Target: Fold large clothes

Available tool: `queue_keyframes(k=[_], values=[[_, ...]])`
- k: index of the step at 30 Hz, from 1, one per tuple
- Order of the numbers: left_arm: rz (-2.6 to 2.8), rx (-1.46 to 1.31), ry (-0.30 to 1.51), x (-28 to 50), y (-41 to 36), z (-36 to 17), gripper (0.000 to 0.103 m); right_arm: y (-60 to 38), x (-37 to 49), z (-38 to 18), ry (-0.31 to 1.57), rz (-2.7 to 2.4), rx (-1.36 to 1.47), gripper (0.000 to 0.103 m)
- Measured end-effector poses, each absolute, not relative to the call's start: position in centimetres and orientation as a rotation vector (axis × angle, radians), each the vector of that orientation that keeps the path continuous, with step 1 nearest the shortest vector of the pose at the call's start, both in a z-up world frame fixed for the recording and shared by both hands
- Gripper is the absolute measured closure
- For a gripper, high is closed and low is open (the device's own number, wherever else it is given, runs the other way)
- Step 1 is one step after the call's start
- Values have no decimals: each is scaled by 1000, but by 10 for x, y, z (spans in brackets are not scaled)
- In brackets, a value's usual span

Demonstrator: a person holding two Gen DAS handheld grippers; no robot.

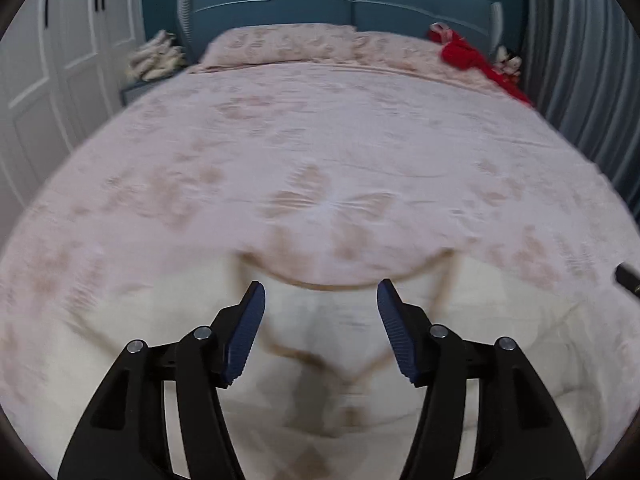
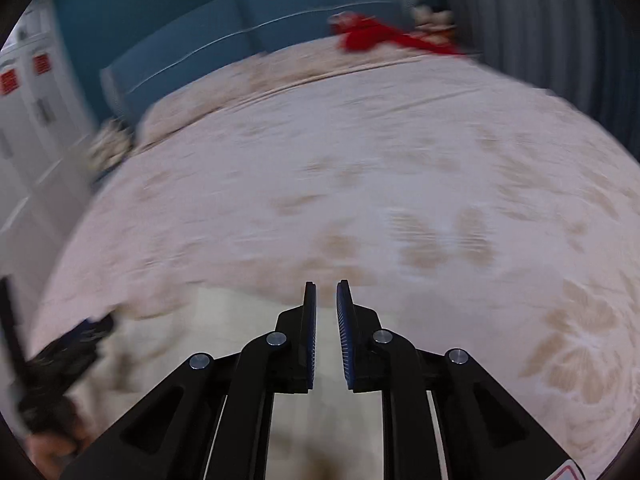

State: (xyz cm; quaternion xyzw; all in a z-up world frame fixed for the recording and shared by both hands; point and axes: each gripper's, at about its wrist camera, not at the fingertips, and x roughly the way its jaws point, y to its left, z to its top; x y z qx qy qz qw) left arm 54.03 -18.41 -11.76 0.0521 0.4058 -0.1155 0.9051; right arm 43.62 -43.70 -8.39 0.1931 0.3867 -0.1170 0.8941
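- While both cams face the bed (image 1: pixel 320 128), only L wrist view shows the cream garment's (image 1: pixel 320 368) brown-trimmed neckline, lying at the near edge.
- L gripper (image 1: pixel 320 300): fingers wide apart, nothing between, above garment.
- R gripper (image 2: pixel 326 300): fingers nearly together, narrow gap, nothing clamped.
- R view alone shows the L gripper, blurred, at left.

left wrist: down-forward over bed (image 1: pixel 320 140) | right wrist: same (tilted) | shared: headboard (image 2: pixel 192 40)
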Motion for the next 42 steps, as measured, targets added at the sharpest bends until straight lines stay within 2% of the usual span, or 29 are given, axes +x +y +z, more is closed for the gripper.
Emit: queue_keyframes(k=[6,10,12,13,14,18,25,42], values=[[-153,115,1002,573,-150,-155,50,-324,506,-120,958,1,308,89],[-156,175,984,569,-155,-175,49,-288,534,-161,1032,-4,188,89],[-148,187,965,568,-157,-180,48,-283,536,-179,1056,-10,143,93],[-143,190,956,567,-158,-182,48,-286,535,-181,1034,-20,137,101],[-139,193,947,567,-159,-184,47,-291,534,-182,1028,-17,158,103],[-140,177,925,563,-156,-184,46,-311,525,-189,989,-10,285,103],[-119,197,880,558,-158,-188,46,-287,525,-190,947,-83,138,103],[-88,212,824,554,-161,-193,44,-280,522,-194,891,-126,79,103]])
